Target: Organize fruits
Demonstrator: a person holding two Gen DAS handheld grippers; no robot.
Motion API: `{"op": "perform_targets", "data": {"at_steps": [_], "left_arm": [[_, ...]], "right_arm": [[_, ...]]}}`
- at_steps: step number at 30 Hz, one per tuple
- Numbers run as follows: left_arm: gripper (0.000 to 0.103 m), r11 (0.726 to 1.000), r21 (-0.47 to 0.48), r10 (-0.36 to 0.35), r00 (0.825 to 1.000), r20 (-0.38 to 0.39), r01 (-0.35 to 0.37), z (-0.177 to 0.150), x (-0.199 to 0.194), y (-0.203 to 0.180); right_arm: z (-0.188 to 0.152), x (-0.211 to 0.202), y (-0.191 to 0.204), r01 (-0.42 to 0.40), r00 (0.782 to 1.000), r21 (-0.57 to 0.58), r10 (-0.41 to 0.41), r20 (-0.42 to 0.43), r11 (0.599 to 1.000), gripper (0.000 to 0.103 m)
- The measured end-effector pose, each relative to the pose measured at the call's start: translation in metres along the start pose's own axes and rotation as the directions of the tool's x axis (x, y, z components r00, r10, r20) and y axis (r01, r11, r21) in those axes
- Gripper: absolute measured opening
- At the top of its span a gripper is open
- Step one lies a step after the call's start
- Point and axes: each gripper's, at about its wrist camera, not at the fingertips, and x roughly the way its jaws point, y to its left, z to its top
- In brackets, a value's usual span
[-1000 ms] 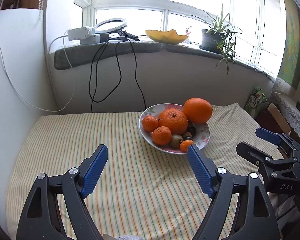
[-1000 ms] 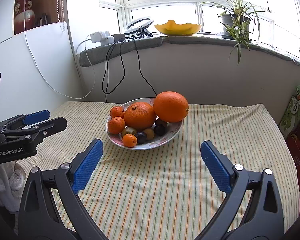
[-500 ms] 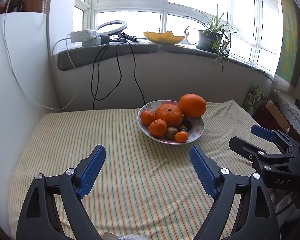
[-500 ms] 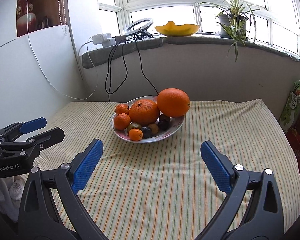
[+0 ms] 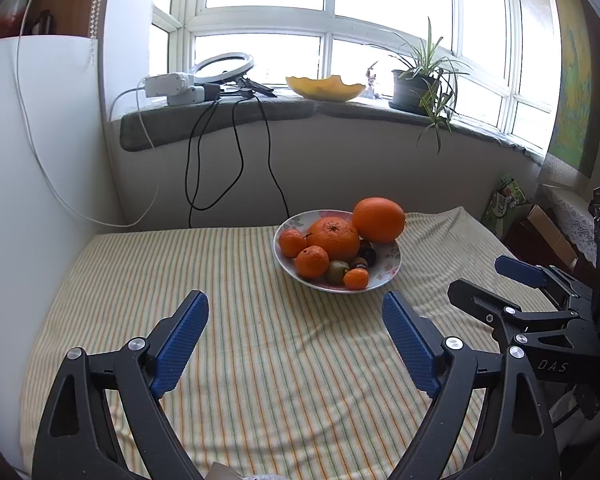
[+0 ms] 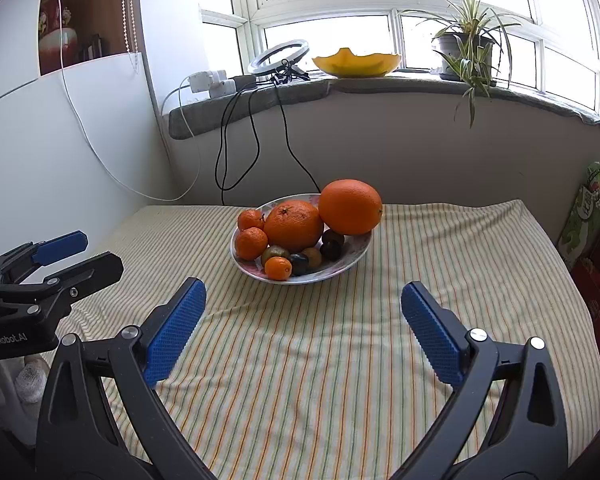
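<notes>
Nearest, the left gripper and the right gripper hang above the striped tablecloth, each with blue pads spread wide and nothing between them; both stand short of the fruit, touching none of it; beyond them, mid-table, a floral bowl holds the heap: one large orange on its far right rim, a second orange leaning beside it, two mandarins at the left, a small kumquat at the near edge, dark plums tucked under the large fruit; farthest, on the window sill, a ring light, a yellow dish and a potted plant
</notes>
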Motion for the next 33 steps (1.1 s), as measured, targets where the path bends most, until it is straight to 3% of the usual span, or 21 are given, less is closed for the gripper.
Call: {"op": "perform_targets", "data": {"at_steps": [33], "left_arm": [[0.09, 1.0, 0.017, 0.0, 1.0, 0.003, 0.0, 0.0, 0.005, -0.004]], "right_arm": [[-0.003, 0.01, -0.006, 0.015, 1.0, -0.008, -0.016, -0.021, 1.0, 0.1]]}}
